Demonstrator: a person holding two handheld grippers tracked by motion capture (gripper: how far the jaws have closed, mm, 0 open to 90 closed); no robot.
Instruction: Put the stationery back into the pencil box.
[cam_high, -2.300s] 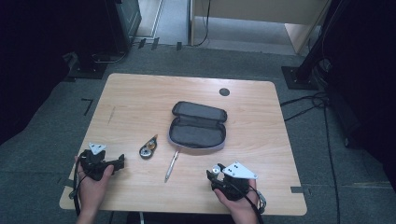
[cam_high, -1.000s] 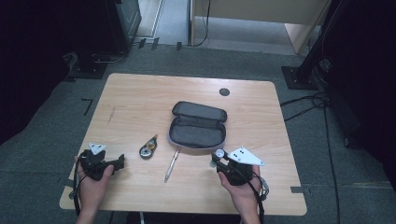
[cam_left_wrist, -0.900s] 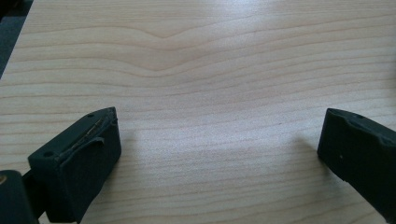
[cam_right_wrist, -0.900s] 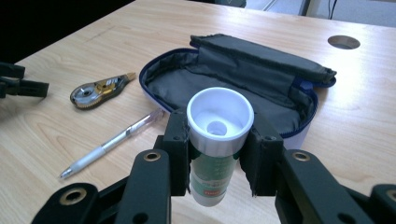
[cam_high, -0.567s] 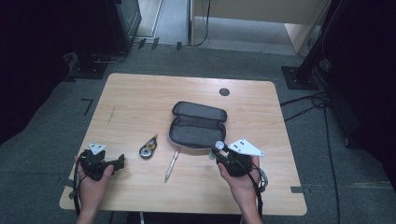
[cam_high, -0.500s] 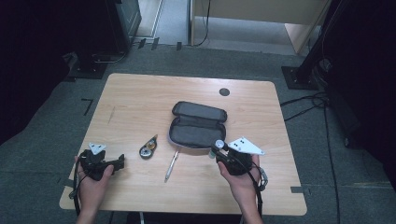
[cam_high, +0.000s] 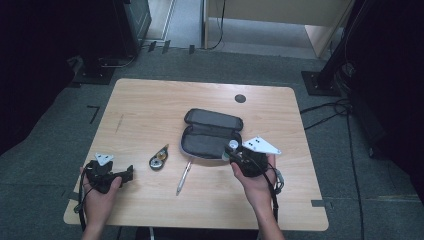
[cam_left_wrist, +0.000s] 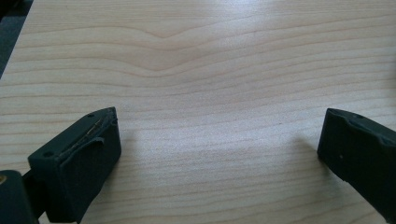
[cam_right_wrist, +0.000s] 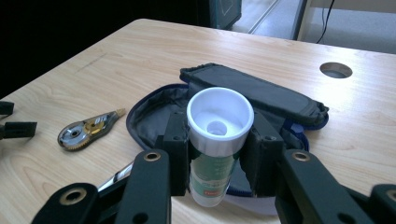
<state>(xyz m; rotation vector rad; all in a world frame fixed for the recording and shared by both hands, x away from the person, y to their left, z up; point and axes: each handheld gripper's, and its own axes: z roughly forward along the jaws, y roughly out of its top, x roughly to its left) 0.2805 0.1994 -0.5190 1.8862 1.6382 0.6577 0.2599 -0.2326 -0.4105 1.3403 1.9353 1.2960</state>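
The right gripper now sits at the near right edge of the open pencil case; 2.3 seconds ago it was farther back toward the person and well apart from the case, and it has edged forward and left since. In the right gripper view, its jaws are closed on a glue stick, a white-capped tube with a green label, held upright with the cap's hollow top facing the camera, just above the case's dark lining. In the high view the white cap shows at the gripper's tip, over the near right rim of the case.

The left gripper has not moved: it rests near the front left corner of the wooden table, jaws spread wide over bare wood with nothing between them. The correction tape dispenser and the pen lie where they did, between the two grippers.
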